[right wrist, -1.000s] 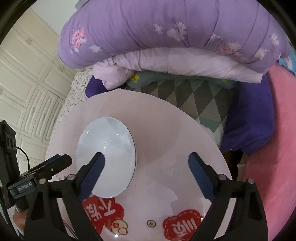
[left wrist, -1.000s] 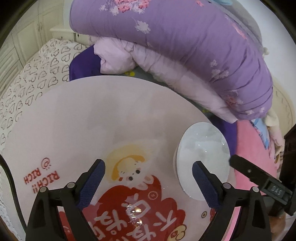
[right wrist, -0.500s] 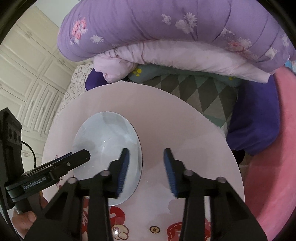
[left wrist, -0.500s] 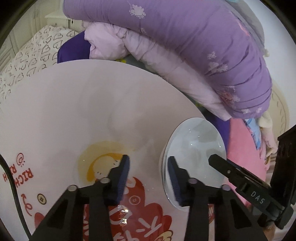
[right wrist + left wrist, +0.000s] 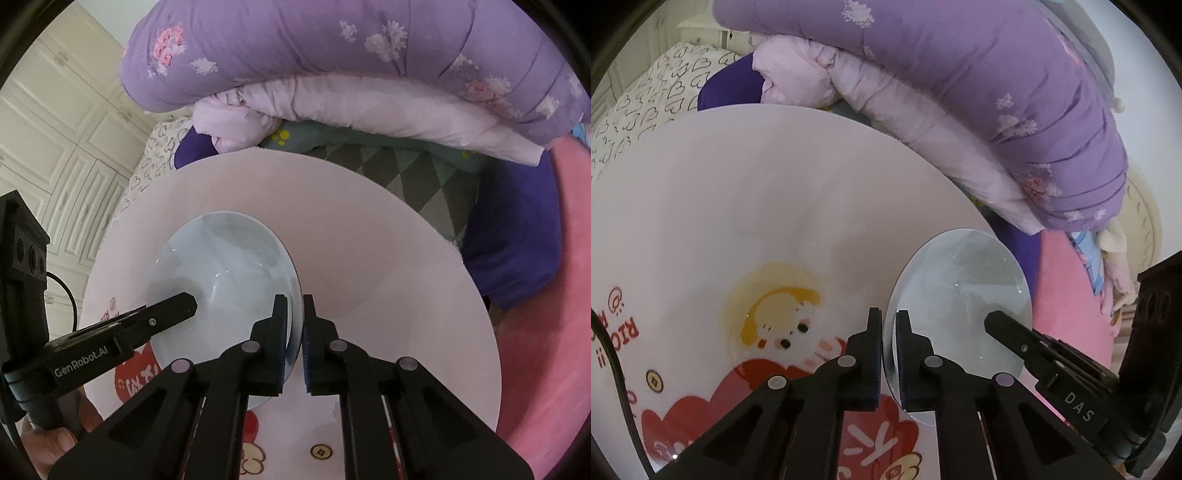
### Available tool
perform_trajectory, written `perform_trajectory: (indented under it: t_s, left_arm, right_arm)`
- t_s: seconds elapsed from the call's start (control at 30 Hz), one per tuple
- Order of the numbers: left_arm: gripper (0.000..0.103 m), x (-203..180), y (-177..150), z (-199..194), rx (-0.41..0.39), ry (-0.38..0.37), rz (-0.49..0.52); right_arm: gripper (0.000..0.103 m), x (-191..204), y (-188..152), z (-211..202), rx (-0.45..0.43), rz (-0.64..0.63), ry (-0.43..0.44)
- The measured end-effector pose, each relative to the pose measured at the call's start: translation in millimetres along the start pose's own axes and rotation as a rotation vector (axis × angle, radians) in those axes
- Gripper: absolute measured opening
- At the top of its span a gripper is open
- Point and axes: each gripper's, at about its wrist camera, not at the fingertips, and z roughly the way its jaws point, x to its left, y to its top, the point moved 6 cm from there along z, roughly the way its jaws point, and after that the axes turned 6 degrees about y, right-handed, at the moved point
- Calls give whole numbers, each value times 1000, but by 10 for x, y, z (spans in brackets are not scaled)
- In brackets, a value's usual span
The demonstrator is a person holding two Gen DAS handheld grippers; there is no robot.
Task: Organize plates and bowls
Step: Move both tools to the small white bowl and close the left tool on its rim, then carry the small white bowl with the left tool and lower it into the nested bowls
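A pale blue bowl (image 5: 960, 295) stands upright on the round pink table (image 5: 775, 184), near its right edge. In the left wrist view my left gripper (image 5: 888, 321) is shut on the bowl's left rim, one pad inside and one outside. In the right wrist view the same bowl (image 5: 221, 266) sits left of centre, and my right gripper (image 5: 294, 306) is shut on its right rim. Each view also shows one finger of the other gripper reaching into the bowl: the right one's finger (image 5: 1008, 332) and the left one's finger (image 5: 173, 308). No other dish is in view.
Folded purple and lilac quilts (image 5: 332, 66) pile up just behind the table (image 5: 369, 240). A pink cushion (image 5: 546, 332) lies to the right, a heart-print sheet (image 5: 639, 107) and white cabinet doors (image 5: 55, 129) to the left. Cartoon prints (image 5: 775, 321) cover the table's near part.
Both grippers went from wide open to shut, each closing on an opposite side of the bowl's rim. The left gripper also sank and came closer to the bowl.
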Motion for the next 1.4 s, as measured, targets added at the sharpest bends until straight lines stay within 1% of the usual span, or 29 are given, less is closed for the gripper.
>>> perform_trajectory:
  t_s: [0.27,0.47,0.63,0.73,0.93,1.03,1.2,1.4]
  left_arm:
    - [3,-11,-202,-241,-10,-3,23]
    - [3,-63,-455,-680,-50,-20,68]
    - [3,-145,-762,-1097,-94,-34,112]
    - [3,-187,-999,-1337,-112,-49,134]
    - [3,-203,-1447,-1672,-118,-60,155]
    - [3,-233,-1680,-1783,-113,-56,166]
    - [3,-266,-2066,-1924,-80,-53,178]
    - [3,-304,-2356,-1950,-33,-44,195]
  right_arm:
    - [7,99,-174,-164,-14,-2,5]
    - [7,270,-379,-522,-60,-32,8]
    - [7,434,-610,-907,-107,-68,-8]
    - [7,488,-770,-1103,-129,-80,-15]
    - [7,546,-1150,-1383,-145,-91,-19]
    - [7,542,-1360,-1489,-143,-87,-21]
    - [7,528,-1678,-1593,-125,-85,-26]
    - [8,507,-2017,-1620,-89,-84,-38]
